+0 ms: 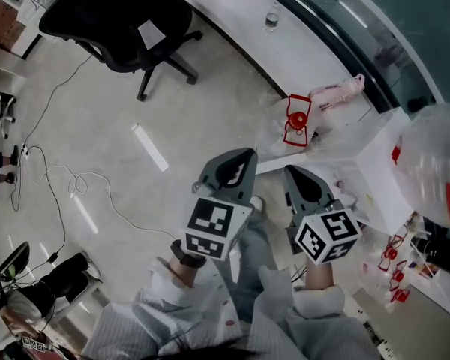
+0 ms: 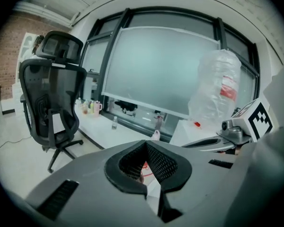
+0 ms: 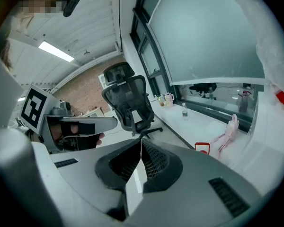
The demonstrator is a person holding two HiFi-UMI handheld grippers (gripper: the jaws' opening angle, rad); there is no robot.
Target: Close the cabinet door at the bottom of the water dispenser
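Observation:
The white water dispenser point(image 1: 375, 163) stands at the right of the head view, with a big clear bottle point(image 1: 435, 163) bearing a red label on top. A thin white edge point(image 1: 307, 161) juts left from its body; I cannot tell whether this is the cabinet door. My left gripper point(image 1: 249, 154) is shut and empty, its tip just left of that edge. The right gripper point(image 1: 287, 171) is also shut and empty, close below the edge. Neither touches the dispenser. In the left gripper view the bottle point(image 2: 217, 86) rises at the right above the closed jaws point(image 2: 145, 143). In the right gripper view the jaws point(image 3: 141, 141) meet.
A black office chair point(image 1: 127, 21) stands at the upper left. A white window ledge point(image 1: 240, 21) holds a small bottle point(image 1: 272, 17) and a pink object point(image 1: 337, 92). A red-framed item point(image 1: 298, 120) sits beside the dispenser. Cables point(image 1: 60, 178) trail over the floor at the left.

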